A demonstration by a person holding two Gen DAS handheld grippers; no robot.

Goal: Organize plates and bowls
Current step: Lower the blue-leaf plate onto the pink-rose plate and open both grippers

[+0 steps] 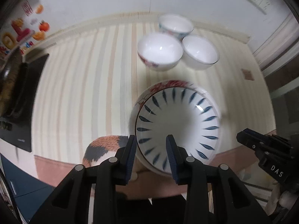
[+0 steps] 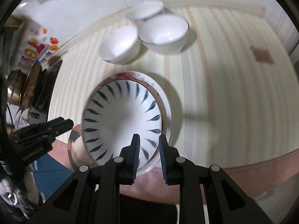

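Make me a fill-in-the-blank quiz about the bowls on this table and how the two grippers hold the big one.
1. The big bowl has ___ leaf marks painted inside.
2. Beyond it, ___ small bowls stand close together on the striped tablecloth.
3. The left gripper and the right gripper each clamp the big bowl by its ___, one finger inside and one outside.

Missing words: blue; three; rim.

Three bowls (image 1: 177, 43) behind nested bowls (image 1: 177, 123)
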